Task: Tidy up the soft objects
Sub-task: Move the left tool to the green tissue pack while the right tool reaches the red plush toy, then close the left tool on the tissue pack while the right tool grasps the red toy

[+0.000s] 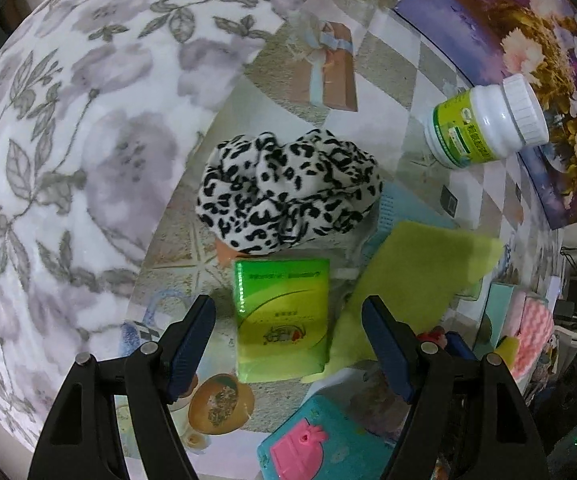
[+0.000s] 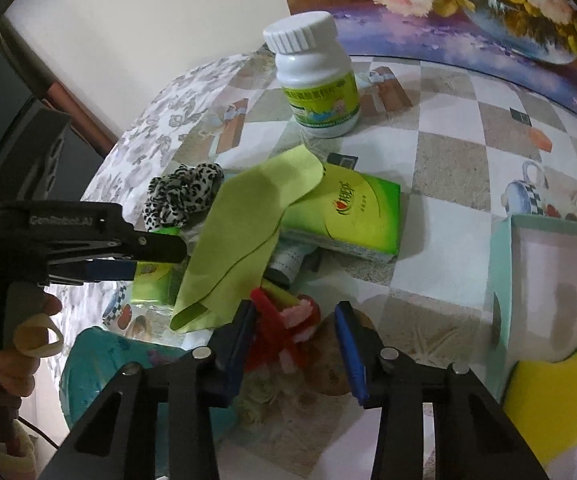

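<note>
Crowding the leopard scrunchie (image 1: 288,188): tissue pack (image 1: 282,316), green cloth (image 1: 412,280), bottle (image 1: 488,124).

The bench (image 2: 448,168) wears a checked cloth printed with gift boxes and teapots. Ahead of the left gripper (image 1: 288,344) lie a green tissue pack (image 1: 282,320) and, beyond it, a leopard-print scrunchie (image 1: 288,188). A white bottle (image 2: 316,80) stands farther off. Red and pink fuzzy stems (image 2: 288,332) lie between the right gripper's (image 2: 298,340) fingers.
</note>
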Demonstrator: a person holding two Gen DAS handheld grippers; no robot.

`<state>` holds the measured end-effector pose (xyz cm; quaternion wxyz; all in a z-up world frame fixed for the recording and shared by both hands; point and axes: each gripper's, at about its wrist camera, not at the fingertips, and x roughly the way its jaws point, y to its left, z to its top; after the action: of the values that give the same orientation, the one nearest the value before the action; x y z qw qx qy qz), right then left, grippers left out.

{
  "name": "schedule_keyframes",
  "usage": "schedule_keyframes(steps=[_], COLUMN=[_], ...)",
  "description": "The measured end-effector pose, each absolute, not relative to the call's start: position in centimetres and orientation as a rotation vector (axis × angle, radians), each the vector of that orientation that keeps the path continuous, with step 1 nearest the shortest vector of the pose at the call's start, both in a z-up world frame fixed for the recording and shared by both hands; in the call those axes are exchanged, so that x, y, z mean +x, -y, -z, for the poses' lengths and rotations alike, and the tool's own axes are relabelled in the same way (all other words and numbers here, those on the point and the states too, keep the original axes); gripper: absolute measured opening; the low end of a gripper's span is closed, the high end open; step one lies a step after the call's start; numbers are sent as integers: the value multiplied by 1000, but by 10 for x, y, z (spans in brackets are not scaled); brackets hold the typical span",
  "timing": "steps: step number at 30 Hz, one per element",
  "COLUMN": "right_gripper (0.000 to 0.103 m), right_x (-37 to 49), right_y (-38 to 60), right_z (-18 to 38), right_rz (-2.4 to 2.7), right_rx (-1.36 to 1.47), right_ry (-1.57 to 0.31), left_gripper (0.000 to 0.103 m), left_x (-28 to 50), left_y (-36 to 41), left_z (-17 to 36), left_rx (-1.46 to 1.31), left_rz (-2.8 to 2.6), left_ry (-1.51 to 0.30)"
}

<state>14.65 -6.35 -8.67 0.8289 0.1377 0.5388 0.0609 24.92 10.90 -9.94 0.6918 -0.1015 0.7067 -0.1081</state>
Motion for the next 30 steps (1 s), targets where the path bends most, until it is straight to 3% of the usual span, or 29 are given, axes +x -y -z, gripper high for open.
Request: schedule_keyframes(steps=[2,10,17,24,30], right_gripper=[36,30,30,30,30], right_x=[146,146,144,142,140], right_y=[63,64,68,78,88], right_z=[88,93,89,85,68], right_rz=[-140,-143,-138,-122,-115], right_rx=[302,322,335,362,376], right_ry=[-1149,-1169,-1163,-1160,-1122], left_gripper=[76,69,49,48,48], left_x=[251,246,242,233,217], left_y=[-104,-89,-91,-108,-122], left_z=[100,98,96,93,57], left_rx=[-216,-162,-124,-176,-251], left_rz=[230,198,149,131,126], left_ry=[-1580,-1566,-1555,-1547,-1466])
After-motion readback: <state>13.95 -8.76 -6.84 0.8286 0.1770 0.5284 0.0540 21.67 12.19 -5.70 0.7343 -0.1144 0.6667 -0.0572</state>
